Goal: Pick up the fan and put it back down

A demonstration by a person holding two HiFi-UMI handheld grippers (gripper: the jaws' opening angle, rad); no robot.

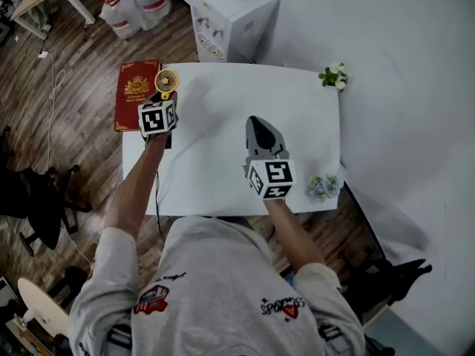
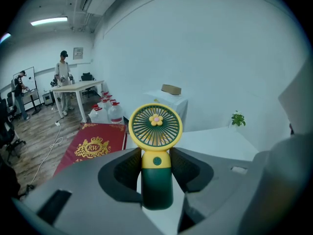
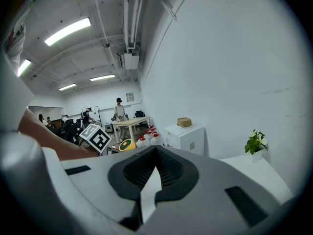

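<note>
A small hand fan (image 1: 166, 81) with a yellow round guard and a dark green handle is held over the left end of the white table (image 1: 223, 95). My left gripper (image 1: 165, 95) is shut on it. In the left gripper view the fan (image 2: 155, 126) stands upright, its handle pinched between the two dark pads (image 2: 128, 173) of the left gripper (image 2: 156, 175). My right gripper (image 1: 261, 128) hovers over the middle of the table, shut with nothing in it. In the right gripper view its tips (image 3: 156, 148) meet, and the fan's yellow guard (image 3: 126, 145) shows far off on the left.
A red book (image 1: 136, 95) lies at the table's left edge under the fan. A potted plant (image 1: 334, 76) stands at the far right corner, a small flower pot (image 1: 323, 187) at the near right. Behind are a white cabinet (image 1: 234, 13) and water bottles (image 1: 137, 2).
</note>
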